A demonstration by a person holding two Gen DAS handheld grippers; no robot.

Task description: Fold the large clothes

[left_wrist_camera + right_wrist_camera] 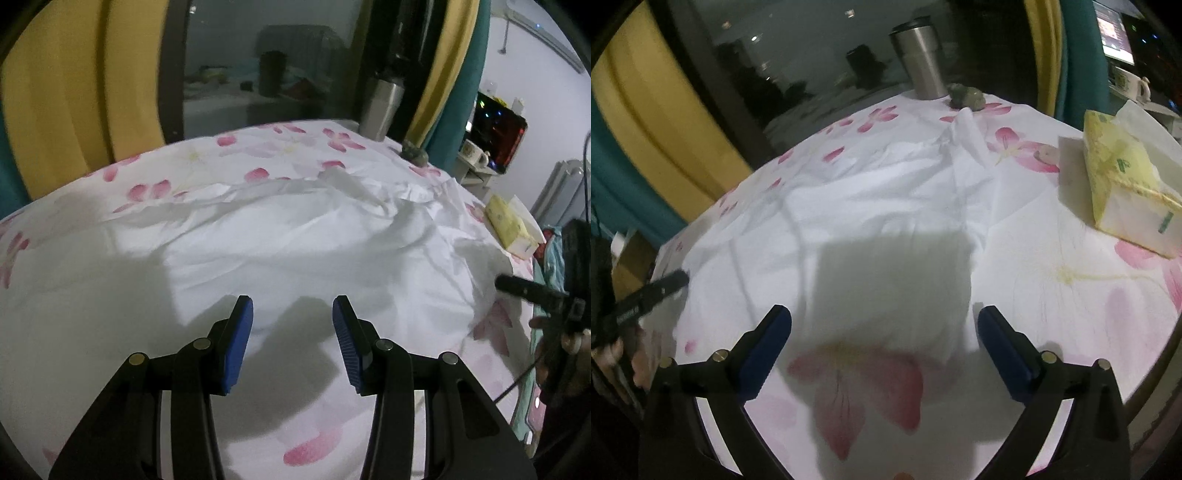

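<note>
A large white garment (295, 236) lies crumpled and spread on a table covered with a white cloth with pink flowers (310, 450). It also shows in the right wrist view (849, 206). My left gripper (293, 314) is open and empty, just above the garment's near part. My right gripper (884, 321) is open wide and empty, above the garment's near edge and the flowered cloth (1071, 280). The right gripper shows at the right edge of the left wrist view (517, 286), and the left gripper at the left edge of the right wrist view (665, 284).
A steel tumbler (921, 62) and a small green figure (966, 96) stand at the table's far edge. A yellow tissue pack (1126, 177) lies at the right. Yellow and teal curtains (74, 92) and a dark window are behind. A lit screen (495, 133) and mugs stand at the back right.
</note>
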